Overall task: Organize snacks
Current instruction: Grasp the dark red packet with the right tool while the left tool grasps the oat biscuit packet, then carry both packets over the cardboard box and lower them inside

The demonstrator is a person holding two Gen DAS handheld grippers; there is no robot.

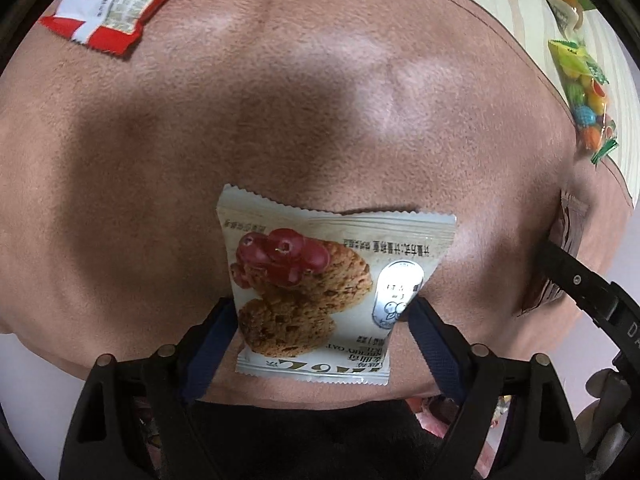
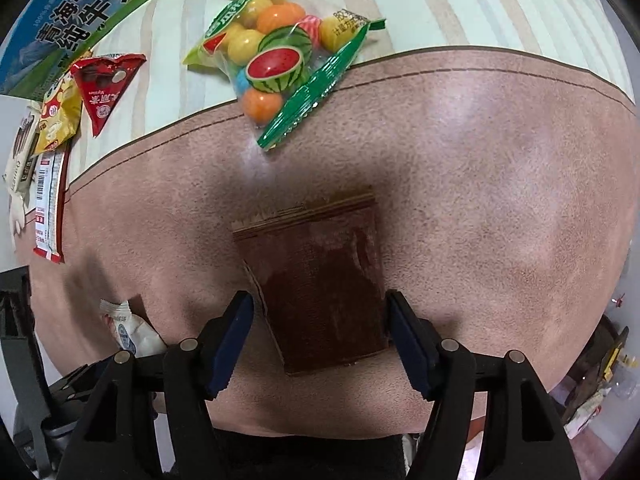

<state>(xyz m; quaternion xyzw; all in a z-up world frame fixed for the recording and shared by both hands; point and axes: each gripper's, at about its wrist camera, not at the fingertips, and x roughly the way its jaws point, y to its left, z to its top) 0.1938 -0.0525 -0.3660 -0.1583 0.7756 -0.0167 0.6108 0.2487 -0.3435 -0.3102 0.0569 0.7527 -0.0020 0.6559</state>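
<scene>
Both hands are working over a brown mat (image 1: pixel 320 92), each bracketing a flat packet. The left gripper (image 1: pixel 320 312) is sitting with its jaws spread around the lower half of a cookie packet (image 1: pixel 320 284); its blue pads (image 1: pixel 216 340) are right at the packet's edges, and whether they are already touching I cannot tell. The right gripper (image 2: pixel 320 332) is likewise spread around a brown packet (image 2: pixel 324 284), the pads (image 2: pixel 232 340) lying just beside its two sides with a sliver of gap showing. To do this step well, I judge each claw should be closing slowly and squarely, low against the mat, since these thin foil packs are likely buckling or sliding out if pinched on one corner; gripping across the width near the sealed end is probably steadiest. Reading labels: the cookie packet is showing oat biscuits topped with red berries, upside down to the camera, with the fragment "RY OAT" and Chinese print too small to make out. The brown packet's face is reading blank here. Beyond the mat, a blue-green carton (image 2: pixel 80 12) is reading "青海牛奶" and "纯牛奶", and a bag of fruit-shaped candy (image 2: pixel 280 56) is lying across the mat's edge.
</scene>
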